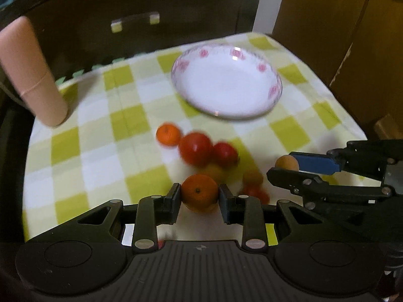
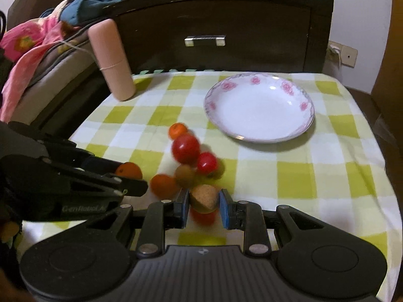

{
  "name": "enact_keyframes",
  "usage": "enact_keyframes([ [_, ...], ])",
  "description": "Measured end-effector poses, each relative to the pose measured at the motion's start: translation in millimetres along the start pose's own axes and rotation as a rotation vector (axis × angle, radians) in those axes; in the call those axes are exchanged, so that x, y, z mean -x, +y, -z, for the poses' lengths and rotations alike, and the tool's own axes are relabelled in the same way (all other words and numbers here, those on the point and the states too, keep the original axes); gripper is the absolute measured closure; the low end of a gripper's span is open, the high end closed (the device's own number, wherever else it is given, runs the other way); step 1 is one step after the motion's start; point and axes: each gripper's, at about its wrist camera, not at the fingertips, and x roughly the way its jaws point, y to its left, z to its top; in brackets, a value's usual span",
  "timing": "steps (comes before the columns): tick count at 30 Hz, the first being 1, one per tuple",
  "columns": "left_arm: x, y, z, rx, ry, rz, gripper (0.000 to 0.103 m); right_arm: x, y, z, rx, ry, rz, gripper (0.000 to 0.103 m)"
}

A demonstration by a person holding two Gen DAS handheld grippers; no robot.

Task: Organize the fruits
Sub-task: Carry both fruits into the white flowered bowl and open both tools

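Note:
My left gripper [image 1: 199,193] is shut on an orange [image 1: 199,196], held just above the checked cloth. To its right, my right gripper [image 1: 284,165] is shut on a small tan round fruit [image 1: 286,163]. In the right wrist view that tan fruit [image 2: 203,197] sits between the blue pads of the right gripper [image 2: 203,200]. The left gripper [image 2: 131,176] comes in from the left with the orange [image 2: 129,170]. Between them lies a pile of fruit: a small orange [image 2: 178,129], two red tomatoes [image 2: 186,148], a brownish fruit [image 2: 185,172] and another orange [image 2: 163,185]. The white flowered plate [image 2: 259,108] stands empty beyond.
A pink cylinder bottle [image 2: 110,60] stands at the table's far left corner. A dark wooden drawer cabinet [image 2: 214,20] rises behind the table. Bedding and clothes [image 2: 32,40] lie to the left. The green-and-white cloth [image 2: 327,176] falls off at the right edge.

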Motion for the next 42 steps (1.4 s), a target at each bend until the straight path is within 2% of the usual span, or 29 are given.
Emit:
enact_keyframes([
  [10, -34, -14, -71, 0.002, -0.046, 0.006, 0.063, -20, -54, -48, -0.083, -0.074, 0.057, 0.078],
  [15, -59, -19, -93, -0.02, -0.042, -0.008, 0.064, -41, -68, -64, -0.085, -0.079, 0.081, 0.078],
  [23, -89, -16, -101, -0.008, -0.014, -0.015, 0.065, -71, -86, -70, -0.106, -0.047, 0.078, 0.078],
  [32, -97, -12, -102, 0.005, -0.002, -0.02, 0.064, -85, -91, -69, -0.117, -0.033, 0.07, 0.077],
  [42, -90, -11, -104, 0.008, -0.029, -0.043, 0.053, -80, -92, -73, -0.126, -0.066, 0.076, 0.076],
])
